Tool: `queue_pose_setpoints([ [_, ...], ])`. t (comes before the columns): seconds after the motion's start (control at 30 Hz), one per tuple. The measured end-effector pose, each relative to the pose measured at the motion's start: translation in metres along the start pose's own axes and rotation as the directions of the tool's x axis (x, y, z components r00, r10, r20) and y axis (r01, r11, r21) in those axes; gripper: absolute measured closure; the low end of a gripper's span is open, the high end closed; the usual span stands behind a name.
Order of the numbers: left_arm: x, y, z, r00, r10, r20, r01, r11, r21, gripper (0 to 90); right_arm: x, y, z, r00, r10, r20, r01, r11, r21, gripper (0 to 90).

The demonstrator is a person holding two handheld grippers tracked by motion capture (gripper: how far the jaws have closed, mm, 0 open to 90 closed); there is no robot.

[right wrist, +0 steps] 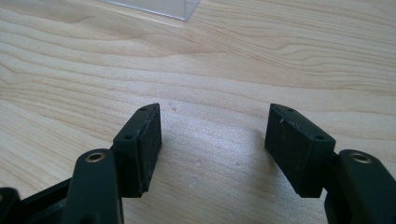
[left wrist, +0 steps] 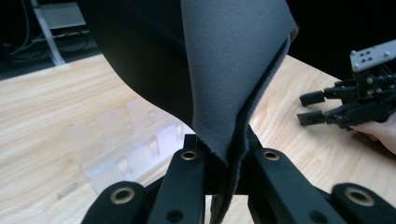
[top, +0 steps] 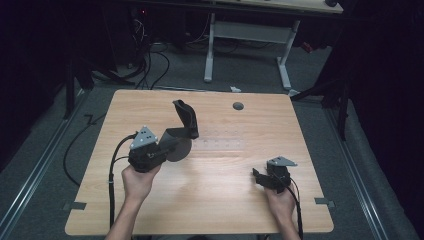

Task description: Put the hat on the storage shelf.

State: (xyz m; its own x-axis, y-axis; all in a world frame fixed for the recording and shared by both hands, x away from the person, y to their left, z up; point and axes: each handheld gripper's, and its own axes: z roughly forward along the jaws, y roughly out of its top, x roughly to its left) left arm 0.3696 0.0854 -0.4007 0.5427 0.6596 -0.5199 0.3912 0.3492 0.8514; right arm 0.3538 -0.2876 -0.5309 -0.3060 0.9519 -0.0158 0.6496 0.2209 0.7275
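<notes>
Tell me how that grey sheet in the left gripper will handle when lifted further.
The grey sheet is probably floppy: it curls and folds above the left gripper. Likely light, since one pinched edge carries it. Its matte, felt-like face should resist slipping.

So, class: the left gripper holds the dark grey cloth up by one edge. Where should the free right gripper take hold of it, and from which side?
Probably the loose top flap of the dark grey cloth, approached from the right side, where the open right gripper waits. The left gripper pinches the lower edge, so the flap stands up thin and free above the table, letting jaws close across it.
</notes>
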Motion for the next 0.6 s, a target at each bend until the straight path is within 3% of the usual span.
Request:
queue_pose_setpoints([
  [0.2,0.007,0.014,0.005,1.0,-0.005,-0.001,0.005,0.9993,-0.038,86.4,0.0,0.0,0.0,1.0,-0.001,-0.001,0.001,1.0,0.001,36.1],
  [0.4,0.016,0.023,0.015,0.9983,0.02,-0.055,-0.023,0.9978,-0.061,86.3,0.0,0.0,0.0,1.0,0.0,-0.002,0.0,1.0,0.0,35.6],
  [0.6,0.025,0.025,0.021,0.9954,0.02,-0.093,-0.029,0.9952,-0.094,86.4,0.0,0.0,0.0,1.0,-0.001,-0.004,0.001,1.0,0.001,35.0],
])
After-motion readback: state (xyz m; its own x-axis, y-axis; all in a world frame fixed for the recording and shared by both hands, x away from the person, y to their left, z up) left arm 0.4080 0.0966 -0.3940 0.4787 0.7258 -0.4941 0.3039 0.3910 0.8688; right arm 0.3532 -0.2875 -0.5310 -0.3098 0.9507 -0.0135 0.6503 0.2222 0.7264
